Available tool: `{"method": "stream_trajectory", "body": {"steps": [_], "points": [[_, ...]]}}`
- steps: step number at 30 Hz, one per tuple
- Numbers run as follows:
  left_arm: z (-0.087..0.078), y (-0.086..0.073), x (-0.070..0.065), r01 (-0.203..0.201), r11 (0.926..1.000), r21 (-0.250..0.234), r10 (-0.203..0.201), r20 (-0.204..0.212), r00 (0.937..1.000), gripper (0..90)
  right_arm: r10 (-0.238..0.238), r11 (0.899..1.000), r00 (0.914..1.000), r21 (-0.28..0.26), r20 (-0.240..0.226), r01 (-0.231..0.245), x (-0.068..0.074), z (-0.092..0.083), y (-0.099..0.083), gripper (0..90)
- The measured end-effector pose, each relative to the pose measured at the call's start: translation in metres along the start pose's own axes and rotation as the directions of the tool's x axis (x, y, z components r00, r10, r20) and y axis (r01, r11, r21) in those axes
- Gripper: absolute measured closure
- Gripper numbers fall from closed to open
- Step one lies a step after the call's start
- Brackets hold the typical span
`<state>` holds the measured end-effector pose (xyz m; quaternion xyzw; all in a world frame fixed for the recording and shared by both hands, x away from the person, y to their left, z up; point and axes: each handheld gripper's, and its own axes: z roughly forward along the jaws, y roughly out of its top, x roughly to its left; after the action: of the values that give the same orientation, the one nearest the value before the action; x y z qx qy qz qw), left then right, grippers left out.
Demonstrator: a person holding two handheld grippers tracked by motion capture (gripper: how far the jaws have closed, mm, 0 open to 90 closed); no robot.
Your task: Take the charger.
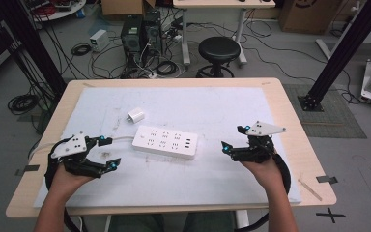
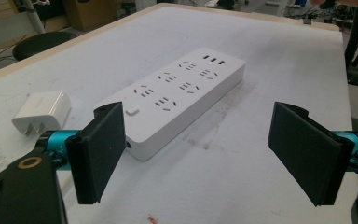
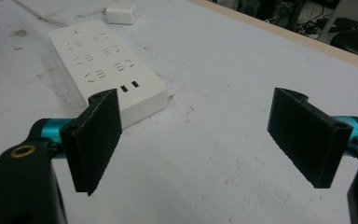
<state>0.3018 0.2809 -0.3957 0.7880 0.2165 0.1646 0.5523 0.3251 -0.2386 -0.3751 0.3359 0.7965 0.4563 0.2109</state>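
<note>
A light wooden table (image 1: 290, 111) stood in the workshop, and a white mat (image 1: 222, 106) covered nearly all of its top, marked with a few dark scuffs near the middle. On that mat, roughly at the centre and slightly toward the near side, lay a white power strip (image 1: 164, 141), flat, its long axis running left to right with a slight tilt; its face carried rows of sockets, a group of USB ports at the right end and a small switch at the left end, and a white cord (image 1: 121, 139) left that left end toward the left edge of the table. The left gripper (image 1: 107, 152) was held in the person's left hand (image 1: 67, 179) at the near left of the mat, aimed rightward at the strip's left end, its jaws spread wide with nothing between them; in the left gripper view the strip (image 2: 177, 95) lay just beyond the black pads (image 2: 100, 149), not touching them. The right gripper (image 1: 233, 137), held in the right hand (image 1: 263, 169) at the near right, pointed leftward at the strip's right end, likewise spread wide and empty, and stood apart from it; the right gripper view showed the strip (image 3: 105, 65) ahead and to the left. A small white plug adapter (image 1: 136, 115) lay on the mat just beyond the strip's left end, on the far side, near it but not touching.
</note>
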Motion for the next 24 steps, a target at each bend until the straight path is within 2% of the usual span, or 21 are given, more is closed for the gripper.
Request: {"method": "stream_trajectory", "body": {"steps": [7,11,16,17,18,19,20,24], "points": [[0.006,0.02,0.01,-0.003,0.9998,0.019,0.003,-0.036,0.9994,19.0,0.005,1.0,0.9999,-0.009,0.01,-0.005,0.0,-0.008,0.002,17.9],[0.018,0.035,0.025,0.008,0.9987,0.051,-0.005,-0.06,0.9982,19.0,0.009,1.0,0.9999,-0.012,0.013,-0.009,0.0,-0.009,0.0,17.9],[0.039,0.053,0.051,0.021,0.9956,0.091,-0.011,-0.107,0.9942,19.0,0.013,1.0,0.9997,-0.006,0.02,-0.013,0.0,-0.006,-0.004,17.9],[0.039,0.053,0.051,0.021,0.9956,0.091,-0.011,-0.107,0.9942,19.0,0.013,1.0,0.9997,-0.006,0.02,-0.013,0.0,-0.006,-0.004,17.9],[0.05,0.057,0.063,0.038,0.9923,0.118,-0.022,-0.133,0.9908,19.0,0.016,1.0,0.9998,-0.008,0.014,-0.016,0.002,-0.005,-0.004,17.9],[0.055,0.058,0.068,0.038,0.9914,0.125,-0.02,-0.142,0.9896,19.0,0.014,1.0,0.9997,-0.003,0.018,-0.014,0.003,-0.004,-0.004,17.9],[0.061,0.059,0.074,0.055,0.9902,0.129,-0.035,-0.148,0.9884,19.0,0.013,1.0,0.9998,-0.002,0.018,-0.013,0.004,-0.004,-0.004,17.9],[0.084,0.058,0.097,0.066,0.9765,0.205,-0.035,-0.153,0.9877,19.0,0.012,1.0,0.9999,-0.005,0.011,-0.012,0.007,-0.001,-0.005,17.9]]}}
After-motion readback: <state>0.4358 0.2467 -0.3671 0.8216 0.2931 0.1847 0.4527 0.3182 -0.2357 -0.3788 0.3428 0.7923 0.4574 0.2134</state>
